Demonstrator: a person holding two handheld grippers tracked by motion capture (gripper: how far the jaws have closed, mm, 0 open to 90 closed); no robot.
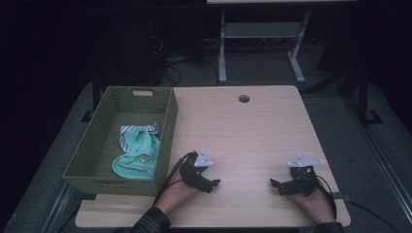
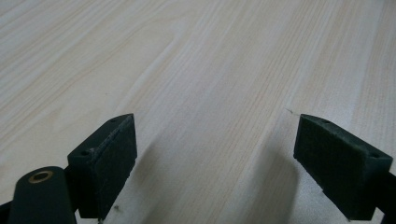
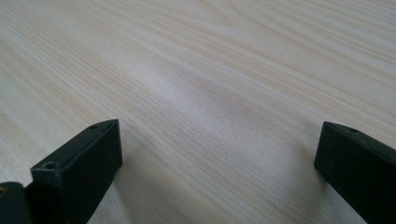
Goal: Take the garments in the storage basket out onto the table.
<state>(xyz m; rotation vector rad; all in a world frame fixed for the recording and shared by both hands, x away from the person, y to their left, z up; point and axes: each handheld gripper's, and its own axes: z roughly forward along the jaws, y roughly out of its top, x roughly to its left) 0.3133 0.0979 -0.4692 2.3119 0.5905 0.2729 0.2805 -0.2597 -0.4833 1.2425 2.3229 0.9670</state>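
Two grippers rest low over our table (image 1: pixel 252 131), both near its front edge. We hold the left gripper (image 1: pixel 214 183) just right of the basket (image 1: pixel 167 127), its jaws spread wide with nothing but bare wood between them. Our right gripper (image 1: pixel 275 183) sits well to the right of the basket, jaws likewise released and empty. Inside the basket, toward its right wall, lies a teal cloth (image 1: pixel 138 151), apart from both grippers.
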